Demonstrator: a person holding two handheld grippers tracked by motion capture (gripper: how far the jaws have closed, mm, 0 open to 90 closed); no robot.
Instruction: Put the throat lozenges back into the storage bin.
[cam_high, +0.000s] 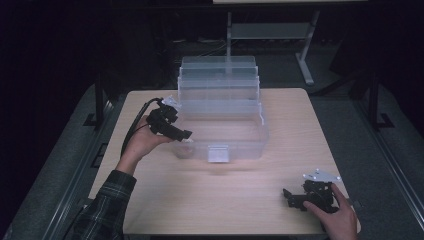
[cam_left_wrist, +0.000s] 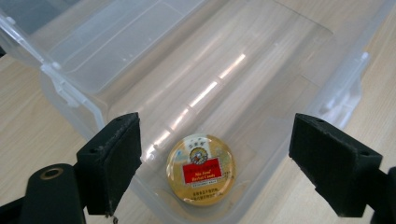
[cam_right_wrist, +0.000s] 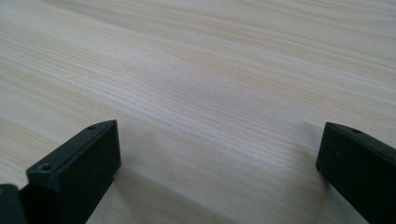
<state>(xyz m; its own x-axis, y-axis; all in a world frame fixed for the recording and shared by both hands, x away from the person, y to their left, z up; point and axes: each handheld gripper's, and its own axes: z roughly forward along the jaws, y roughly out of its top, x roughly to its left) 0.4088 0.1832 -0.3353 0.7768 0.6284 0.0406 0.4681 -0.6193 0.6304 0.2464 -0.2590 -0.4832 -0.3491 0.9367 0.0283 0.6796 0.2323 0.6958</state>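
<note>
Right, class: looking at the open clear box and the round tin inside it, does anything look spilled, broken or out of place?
Nothing stands out. The round tin lies flat, label up, on the floor of the clear box, whose lid stands open. The left gripper hovers open over the box; the right gripper rests open on the table.

Two black jaws of the right gripper (cam_right_wrist: 217, 172) rising from the bottom edge, set wide apart, nothing between them. Beneath and beyond, a pale wooden table (cam_right_wrist: 224, 74), grain running across. Soft shadow beside each jaw on the wood.
</note>
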